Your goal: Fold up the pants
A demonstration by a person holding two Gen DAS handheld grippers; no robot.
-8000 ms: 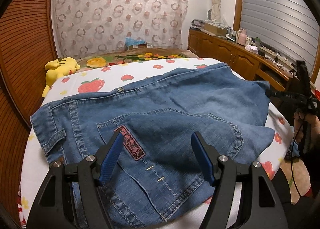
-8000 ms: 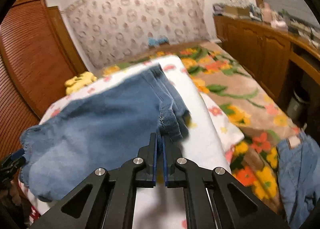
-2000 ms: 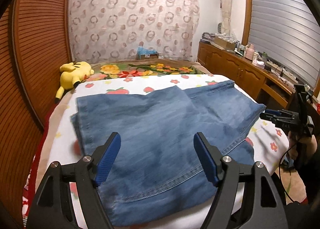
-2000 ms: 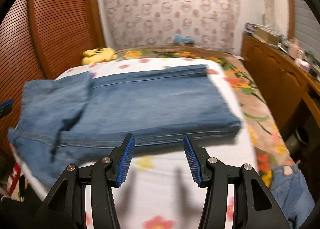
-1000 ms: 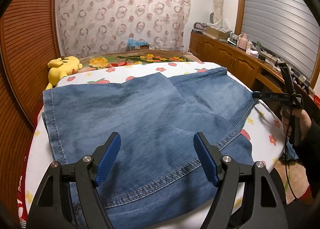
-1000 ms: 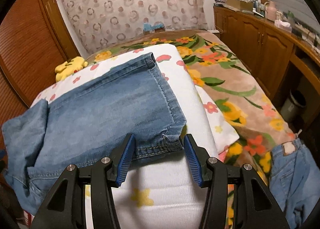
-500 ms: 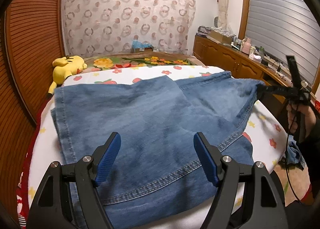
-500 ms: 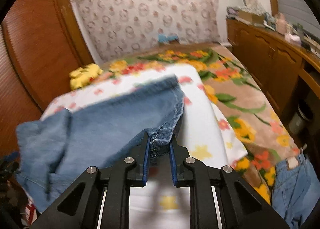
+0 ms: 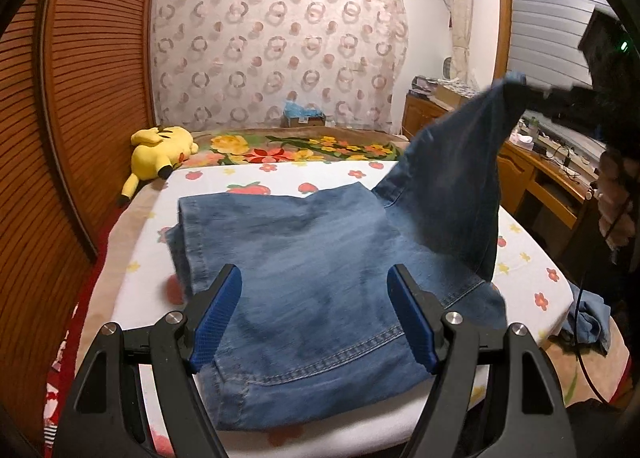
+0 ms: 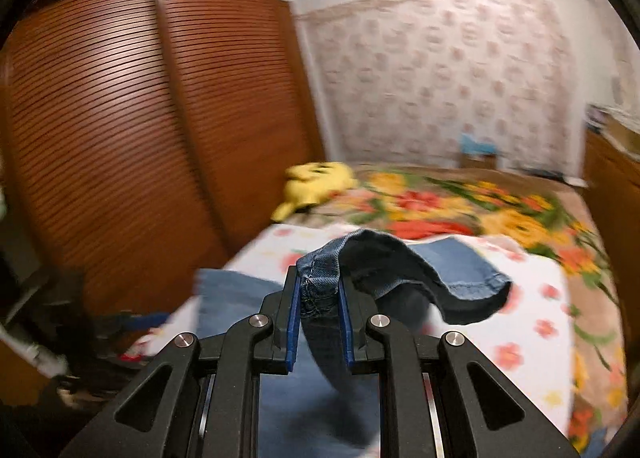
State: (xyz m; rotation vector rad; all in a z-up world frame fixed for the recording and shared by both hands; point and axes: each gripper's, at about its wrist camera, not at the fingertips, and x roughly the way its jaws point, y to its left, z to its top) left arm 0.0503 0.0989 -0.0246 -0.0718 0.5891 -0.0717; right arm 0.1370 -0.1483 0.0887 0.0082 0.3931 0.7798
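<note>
From the left wrist view, the pants (image 9: 320, 270) lie partly folded on the bed (image 9: 280, 177), over a white sheet printed with strawberries and small flowers. The denim is mid-blue, faded in streaks, with a thick double-stitched seam curving across the near edge. One end of the pants is lifted high at the right, hanging as a slack, tapering sheet from the right tongs (image 9: 516, 87), which are dark and blurred at the frame edge. The left tongs (image 9: 314, 316) hover over the near part of the pants with the blue ribbed pads set wide apart, holding nothing. A yellow plush toy (image 9: 160, 145) lies at the far left of the bed.

From the right wrist view, the right tongs (image 10: 319, 308) are clamped on a bunched hem of the denim, its stitched edge standing up between the pads while the rest curls away to the right, showing a darker underside. The rest of the pants lie on the bed below.

The step in hand looks like the cross fold: carrying the lifted end over the flat part. The next move likely calls for laying that end down squarely, edges matched, before the clamp lets go, since the heavy cloth may sag or twist.
</note>
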